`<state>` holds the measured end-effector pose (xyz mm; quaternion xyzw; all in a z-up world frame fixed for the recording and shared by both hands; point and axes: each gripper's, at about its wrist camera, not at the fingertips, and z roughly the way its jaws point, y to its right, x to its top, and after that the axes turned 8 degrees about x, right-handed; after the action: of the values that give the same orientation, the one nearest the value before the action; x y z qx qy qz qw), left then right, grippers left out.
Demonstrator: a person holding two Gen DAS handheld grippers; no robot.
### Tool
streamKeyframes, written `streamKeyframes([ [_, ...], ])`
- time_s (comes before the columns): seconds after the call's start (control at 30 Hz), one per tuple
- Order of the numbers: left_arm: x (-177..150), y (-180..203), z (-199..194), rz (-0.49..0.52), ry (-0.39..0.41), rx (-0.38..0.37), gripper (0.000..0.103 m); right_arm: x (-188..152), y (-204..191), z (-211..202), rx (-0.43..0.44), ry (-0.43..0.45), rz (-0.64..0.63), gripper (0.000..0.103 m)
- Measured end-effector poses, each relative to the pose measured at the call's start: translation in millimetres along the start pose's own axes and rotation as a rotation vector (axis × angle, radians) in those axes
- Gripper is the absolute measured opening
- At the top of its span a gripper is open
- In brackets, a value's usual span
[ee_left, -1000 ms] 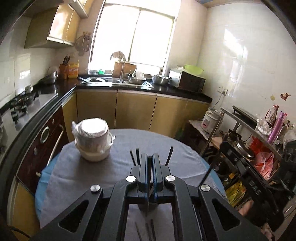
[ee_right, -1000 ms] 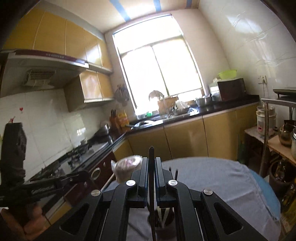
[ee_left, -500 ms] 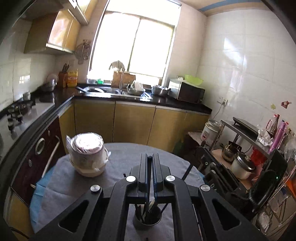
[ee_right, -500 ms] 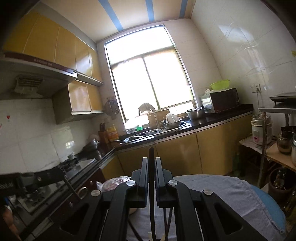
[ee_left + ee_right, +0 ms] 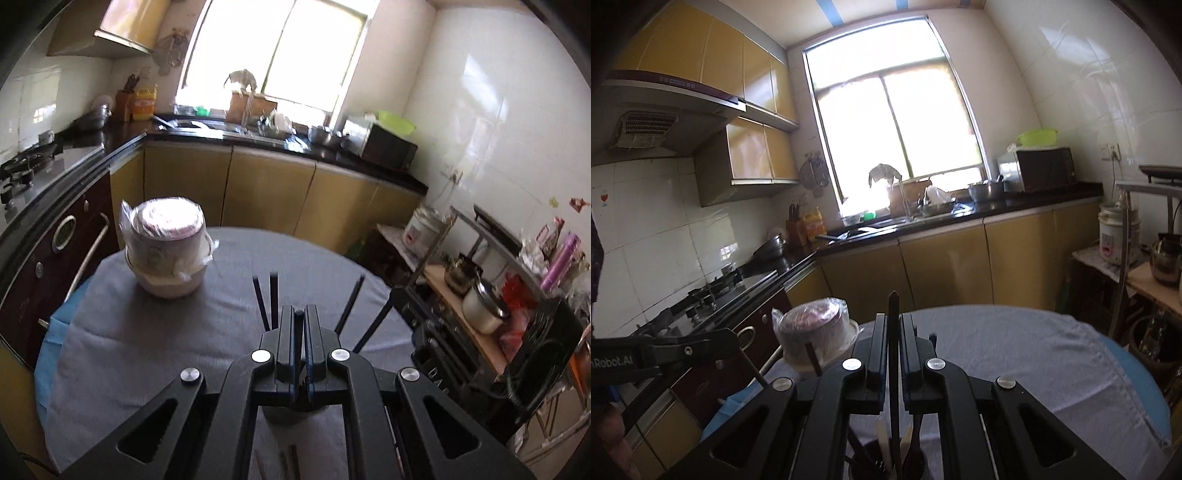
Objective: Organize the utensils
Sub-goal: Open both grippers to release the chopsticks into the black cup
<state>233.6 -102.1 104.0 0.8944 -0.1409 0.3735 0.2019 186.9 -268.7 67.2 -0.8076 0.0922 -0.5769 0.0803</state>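
Gripping one dark chopstick each, both tongs, left (image 5: 298, 332) and right (image 5: 894, 332), hover over the utensil cup (image 5: 886, 469).

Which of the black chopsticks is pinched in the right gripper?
The single upright chopstick whose pointed tip pokes up between the right gripper's closed fingers. The other sticks stand loose in the holder cup below it.
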Motion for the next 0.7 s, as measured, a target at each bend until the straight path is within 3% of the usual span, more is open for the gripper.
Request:
streamKeyframes([
  [0.3, -32.5, -9.1, -14.5, 0.016, -0.076, -0.027, 0.009, -9.1, 12.7, -28.7, 0.063, -0.1, 0.091, 0.011],
  [0.37, -41.7, -13.0, -26.8, 0.017, -0.066, -0.03, 0.026, -9.6, 17.1, -42.3, 0.069, -0.094, 0.115, 0.018],
  [0.43, -53.5, -16.6, -41.6, 0.024, -0.042, -0.005, 0.046, -14.3, 21.9, -59.4, 0.073, -0.086, 0.144, 0.035],
  [0.47, -58.8, -18.3, -47.1, 0.021, -0.032, 0.004, 0.051, -17.0, 24.2, -67.7, 0.075, -0.08, 0.156, 0.049],
  [0.57, -82.1, -26.8, -62.2, 0.011, -0.03, 0.021, 0.051, -31.0, 26.7, -96.6, 0.069, -0.061, 0.156, 0.052],
  [0.7, -126.2, -39.8, -74.0, -0.018, -0.066, 0.089, 0.054, -54.9, 21.5, -123.3, 0.087, -0.113, 0.144, 0.052],
])
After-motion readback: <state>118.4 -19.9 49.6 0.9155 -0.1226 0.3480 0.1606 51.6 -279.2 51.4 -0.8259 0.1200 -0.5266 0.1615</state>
